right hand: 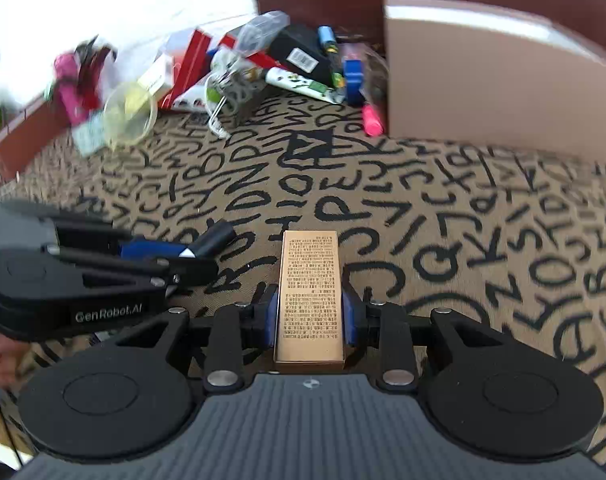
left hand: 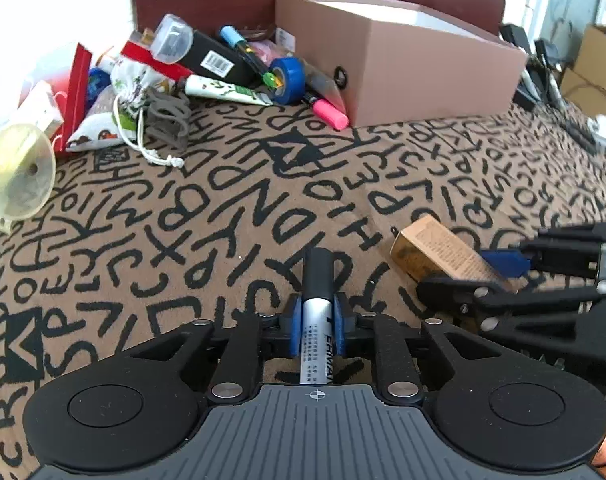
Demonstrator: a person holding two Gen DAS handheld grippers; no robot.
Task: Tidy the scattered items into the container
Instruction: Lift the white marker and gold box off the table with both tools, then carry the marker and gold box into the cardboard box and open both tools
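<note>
The left claw (left hand: pixel 318 322) is clamped on a silver permanent marker with a black cap (left hand: pixel 317 312), its blue pads (left hand: pixel 295 330) pressing both sides of the barrel and the cap pointing forward. The right claw (right hand: pixel 311 312) grips a small tan cardboard box printed with fine text (right hand: pixel 310 296) (held lengthwise between its pads). Both hover side by side over the brown cloth patterned with black letters (left hand: pixel 223 200) that covers the bench. Farther back stands the pink rectangular cardboard container (left hand: pixel 399 60), open at the top, and to its left, touching it, a heap of scattered items: a blue tape roll (left hand: pixel 289 80), a pink highlighter (left hand: pixel 330 114), a white printed drawstring pouch (left hand: pixel 133 88)
</note>
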